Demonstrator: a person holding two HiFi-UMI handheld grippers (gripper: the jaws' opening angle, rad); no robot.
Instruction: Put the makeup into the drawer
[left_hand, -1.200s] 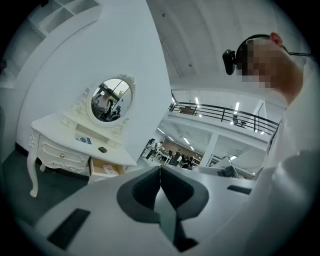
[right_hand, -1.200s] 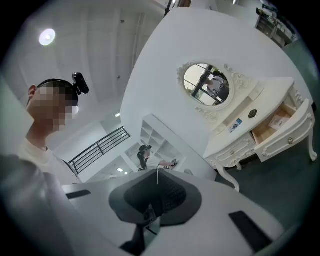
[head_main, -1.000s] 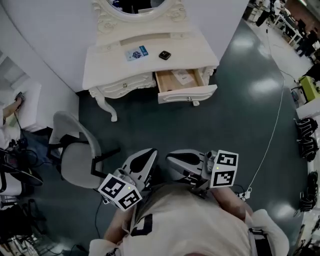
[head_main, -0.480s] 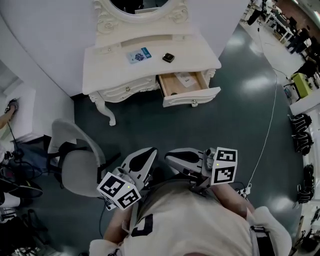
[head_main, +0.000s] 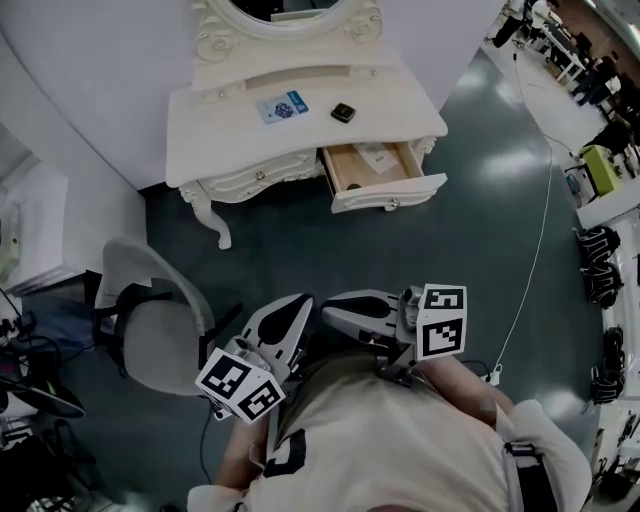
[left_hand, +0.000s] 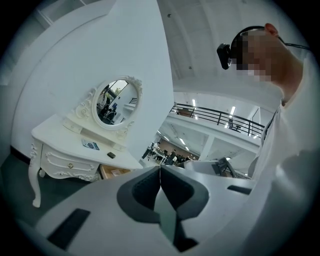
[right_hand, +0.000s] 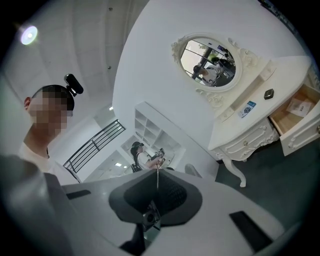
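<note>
A small dark square makeup compact (head_main: 343, 112) is lying flat on the white desk (head_main: 220, 135), behind the drawer (head_main: 390, 192) that is standing open.

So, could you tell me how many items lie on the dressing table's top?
2: a blue-and-white packet near the middle, and a small dark compact just right of it.

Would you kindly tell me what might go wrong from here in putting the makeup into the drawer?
The open drawer juts out from the dressing table and could be bumped. The dark compact lies flat on that table, so jaws might push it away. The chair stands close on the left, a possible snag.
</note>
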